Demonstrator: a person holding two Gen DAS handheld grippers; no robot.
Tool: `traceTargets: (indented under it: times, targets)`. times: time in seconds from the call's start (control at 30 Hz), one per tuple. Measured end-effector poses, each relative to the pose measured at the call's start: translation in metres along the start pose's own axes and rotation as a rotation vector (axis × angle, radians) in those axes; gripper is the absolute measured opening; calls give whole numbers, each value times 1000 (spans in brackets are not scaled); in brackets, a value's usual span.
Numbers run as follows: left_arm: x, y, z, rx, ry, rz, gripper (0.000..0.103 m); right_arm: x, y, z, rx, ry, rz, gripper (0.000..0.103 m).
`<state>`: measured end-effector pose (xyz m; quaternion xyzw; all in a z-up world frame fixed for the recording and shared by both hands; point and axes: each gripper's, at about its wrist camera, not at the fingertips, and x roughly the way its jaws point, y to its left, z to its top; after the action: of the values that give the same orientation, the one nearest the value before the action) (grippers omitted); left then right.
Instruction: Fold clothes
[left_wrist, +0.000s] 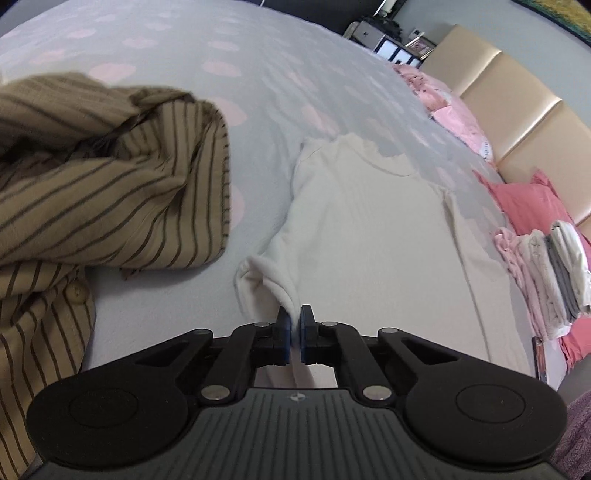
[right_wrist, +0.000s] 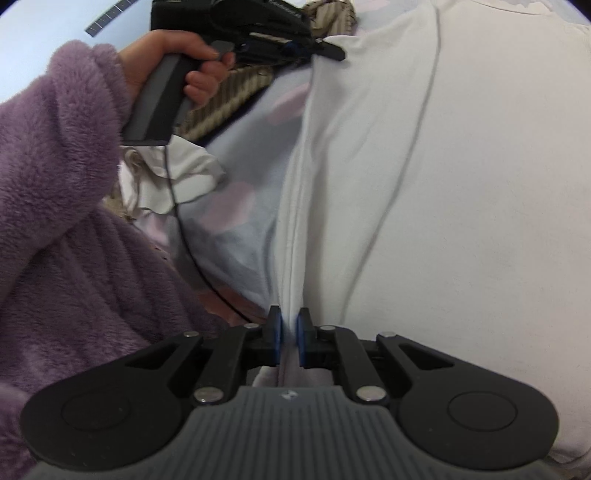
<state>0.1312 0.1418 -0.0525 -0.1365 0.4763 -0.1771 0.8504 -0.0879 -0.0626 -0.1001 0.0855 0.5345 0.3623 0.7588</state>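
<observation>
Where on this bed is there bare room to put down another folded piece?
Bare bedspread lies beyond the striped shirt and white top, and in the strip between them. The headboard side is crowded with pink pillows and a folded stack.

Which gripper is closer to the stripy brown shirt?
Left. The left hand-held gripper pinches the white top beside the striped shirt; the right hand-held gripper grips that top farther away.

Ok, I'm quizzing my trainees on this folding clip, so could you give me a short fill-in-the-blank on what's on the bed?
1. Both grippers, the left gripper and right gripper, are shut on the ____ top.
2. The shirt beside it is tan with dark ____.
3. The folded stack lies near the ____ pillow.

Missing words: white; stripes; pink
</observation>
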Motion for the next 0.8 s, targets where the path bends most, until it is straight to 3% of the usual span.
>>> traceTargets:
  times: [0.13,0.37,0.57,0.8]
  targets:
    - [-11,-17,4,39,-48,-8,2,-9,3,-2,7,-23,37,9]
    - [-2,-64,12,187,-67,35,2,-27,-13,-10,126,-76,71,9]
    - [30,-113,18,325,-4,65,2,-43,-25,-19,198,-125,56,9]
    - [37,-107,21,309,44,89,5,-47,-40,-24,255,-130,47,9]
